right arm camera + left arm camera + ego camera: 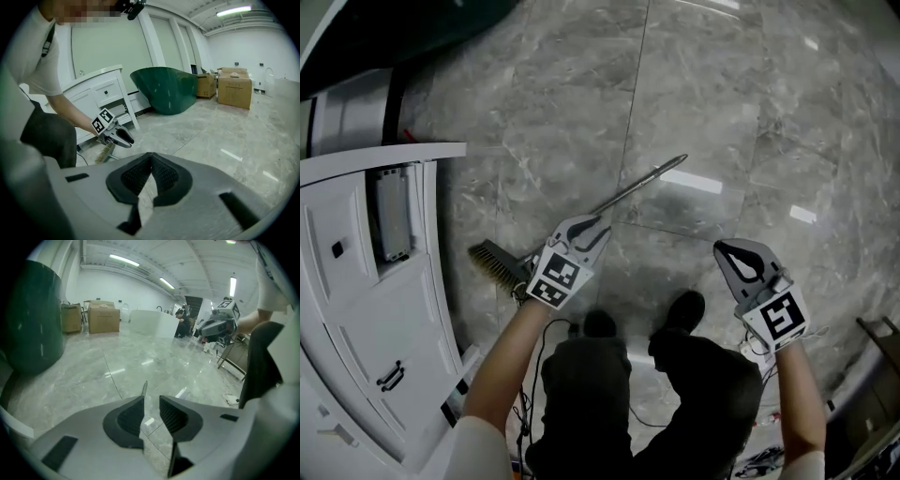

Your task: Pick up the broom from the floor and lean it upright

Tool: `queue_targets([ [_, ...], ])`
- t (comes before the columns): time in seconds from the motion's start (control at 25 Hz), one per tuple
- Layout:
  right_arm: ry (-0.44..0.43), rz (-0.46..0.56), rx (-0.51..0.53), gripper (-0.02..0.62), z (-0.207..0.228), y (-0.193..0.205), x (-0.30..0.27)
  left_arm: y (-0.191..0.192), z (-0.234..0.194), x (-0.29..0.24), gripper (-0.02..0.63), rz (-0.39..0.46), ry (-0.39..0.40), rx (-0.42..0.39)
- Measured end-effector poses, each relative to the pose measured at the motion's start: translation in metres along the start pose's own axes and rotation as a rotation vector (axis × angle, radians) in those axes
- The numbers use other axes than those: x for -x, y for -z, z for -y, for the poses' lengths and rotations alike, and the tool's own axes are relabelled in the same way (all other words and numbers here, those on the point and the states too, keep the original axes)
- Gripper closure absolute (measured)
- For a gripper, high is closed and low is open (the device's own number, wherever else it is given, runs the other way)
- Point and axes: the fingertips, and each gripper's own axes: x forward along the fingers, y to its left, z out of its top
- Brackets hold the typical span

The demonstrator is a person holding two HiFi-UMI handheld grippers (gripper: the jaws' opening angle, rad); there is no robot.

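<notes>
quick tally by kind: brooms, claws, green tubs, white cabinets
brooms: 1
claws: 2, left claw and right claw
green tubs: 1
white cabinets: 1
total: 5

Glossy marble-look floor (741, 103); shiny metal broom handle (642, 183); coarse bristles (492, 258); smooth white cabinet (356, 309)

Grey-veined marble floor (750, 112), silver broom (647, 180) with tan bristles (492, 259), white cabinet (366, 309), dark green tub (166, 89).

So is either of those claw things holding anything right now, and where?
Nothing is held. The left gripper has its jaws apart over the broom handle, near the brush end. The right gripper is shut and empty.
</notes>
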Motion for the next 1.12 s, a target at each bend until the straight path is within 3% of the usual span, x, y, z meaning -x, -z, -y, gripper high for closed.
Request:
queue_targets([
  [0.24, -0.025, -0.019, 0.021, 0.594, 0.021, 0.042, -0.031, 0.029, -0.018, -0.071, 0.511, -0.037, 0.027, -0.077],
  [0.52, -0.045, -0.048, 0.090, 0.594, 0.018, 0.082, -0.069, 0.074, -0.027, -0.142, 0.475, -0.086, 0.067, -0.102],
  [0.88, -0.078, -0.077, 0.106, 0.594, 0.008, 0.121, -0.094, 0.125, -0.032, -0.188, 0.413, -0.196, 0.033, -0.119],
  [1.12, -0.068, -0.086, 0.115, 0.594, 0.008, 0.134, -0.095, 0.143, -0.039, -0.211, 0.411, -0.254, 0.006, -0.140],
])
